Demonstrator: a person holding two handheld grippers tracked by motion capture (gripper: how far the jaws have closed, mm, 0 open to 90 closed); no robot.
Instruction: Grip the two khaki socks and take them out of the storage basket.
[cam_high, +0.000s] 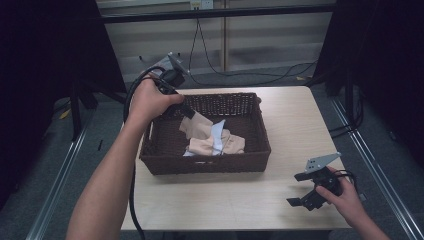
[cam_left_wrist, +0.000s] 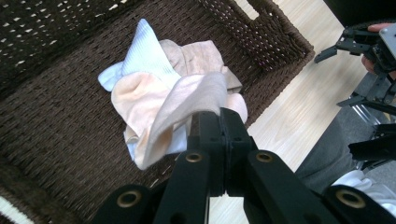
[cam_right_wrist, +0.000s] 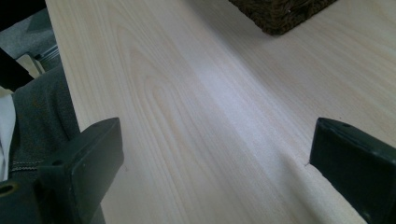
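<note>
Right now the left gripper (cam_high: 189, 113) is clenched on a corner of a beige cloth (cam_left_wrist: 187, 100), jaws pressed tight w/ fabric pinched between them. Cloth's long axis runs from that pinched corner down & toward the person's right, slanting into the wicker basket (cam_high: 250, 155); its lower end is in the pile on the basket floor. Pile also has a pale blue-white cloth (cam_high: 216, 136) tucked in w/ more beige fabric, roughly mid-basket.

Basket sits on a light wood counter (cam_high: 290, 120), towards its left half. Room around is dim: dark panels either side, cables hanging along the back wall, grey floor.

Right gripper (cam_high: 306, 189) hangs near the counter's front right corner, well apart from the basket, jaws spread wide w/ nothing between.

Left gripper view gives the ribbed weave of the blue-white cloth; right gripper view gives wood grain up close & a basket corner (cam_right_wrist: 280, 14).
</note>
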